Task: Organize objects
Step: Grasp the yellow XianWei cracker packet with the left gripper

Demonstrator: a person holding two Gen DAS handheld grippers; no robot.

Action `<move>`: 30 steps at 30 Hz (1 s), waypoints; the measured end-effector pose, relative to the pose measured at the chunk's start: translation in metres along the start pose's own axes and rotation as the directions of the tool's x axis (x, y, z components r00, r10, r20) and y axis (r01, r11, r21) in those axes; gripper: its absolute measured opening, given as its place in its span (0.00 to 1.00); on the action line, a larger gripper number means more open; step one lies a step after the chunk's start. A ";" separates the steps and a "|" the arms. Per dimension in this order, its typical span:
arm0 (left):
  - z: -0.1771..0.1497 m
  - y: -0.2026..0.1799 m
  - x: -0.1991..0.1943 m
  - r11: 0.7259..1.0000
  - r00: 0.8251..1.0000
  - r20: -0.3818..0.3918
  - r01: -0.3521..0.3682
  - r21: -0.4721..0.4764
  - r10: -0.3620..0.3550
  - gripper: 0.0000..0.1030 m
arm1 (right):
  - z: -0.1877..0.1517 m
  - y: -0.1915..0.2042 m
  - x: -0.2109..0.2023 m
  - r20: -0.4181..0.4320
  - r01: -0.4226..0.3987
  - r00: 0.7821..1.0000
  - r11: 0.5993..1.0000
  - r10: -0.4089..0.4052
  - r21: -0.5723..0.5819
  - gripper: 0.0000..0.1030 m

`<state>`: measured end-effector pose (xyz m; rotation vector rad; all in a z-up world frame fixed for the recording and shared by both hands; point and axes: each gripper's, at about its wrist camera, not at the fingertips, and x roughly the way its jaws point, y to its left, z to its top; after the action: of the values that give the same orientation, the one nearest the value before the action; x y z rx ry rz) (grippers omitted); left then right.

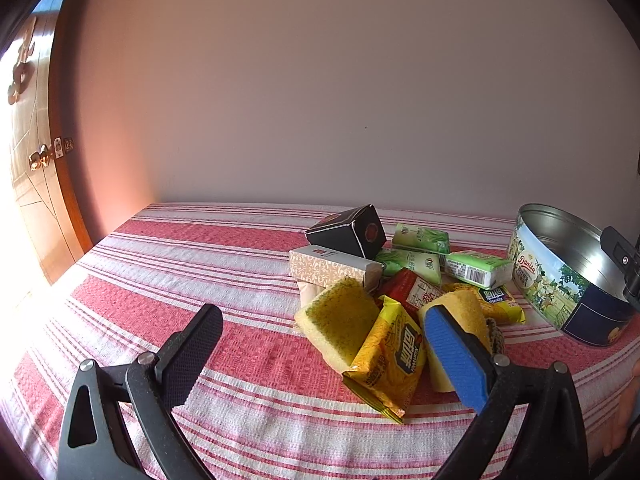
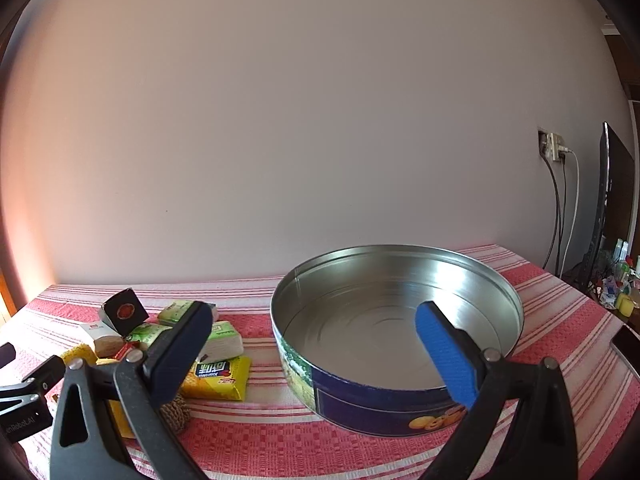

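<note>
Nothing is sitting in the round cookie tin yet: its shiny floor is showing bare, so by my reading the organizing is only beginning and the whole pile is still waiting. That pile is lying on the desk just left of the tin: a black box leaning on a patterned beige box, green tissue packs, a red packet, yellow snack packets and two yellow sponges. The left tool is hovering with its jaws spread wide apart, empty, facing the near sponges; the right tool is likewise gaping and holding nothing, poised over the tin's near rim. A red-and-white striped cloth is covering the desk, which is standing against a plain pale wall; a wooden door is glowing in sunlight at left, while cables are hanging from a socket at right.
</note>
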<state>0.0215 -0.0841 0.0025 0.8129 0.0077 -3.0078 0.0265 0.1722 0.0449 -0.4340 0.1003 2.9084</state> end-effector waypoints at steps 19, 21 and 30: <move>-0.013 -0.029 0.047 0.989 0.956 -0.259 0.149 0.028 -0.136 0.56 | -0.004 0.020 -0.004 -0.017 -0.081 0.997 0.994 0.080 -0.080 0.91; -0.013 -0.032 0.046 0.987 0.957 -0.257 0.152 0.046 -0.136 0.53 | -0.005 0.020 -0.002 -0.031 -0.085 0.996 0.993 0.083 -0.077 0.91; -0.014 -0.017 0.024 0.973 0.957 -0.190 0.228 0.020 -0.220 0.31 | -0.012 0.028 0.007 -0.084 -0.102 0.992 0.989 0.093 -0.108 0.74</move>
<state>0.0070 -0.0673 -0.0220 1.1720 0.0437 -3.1342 0.0177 0.1446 0.0324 -0.5782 -0.0319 3.0037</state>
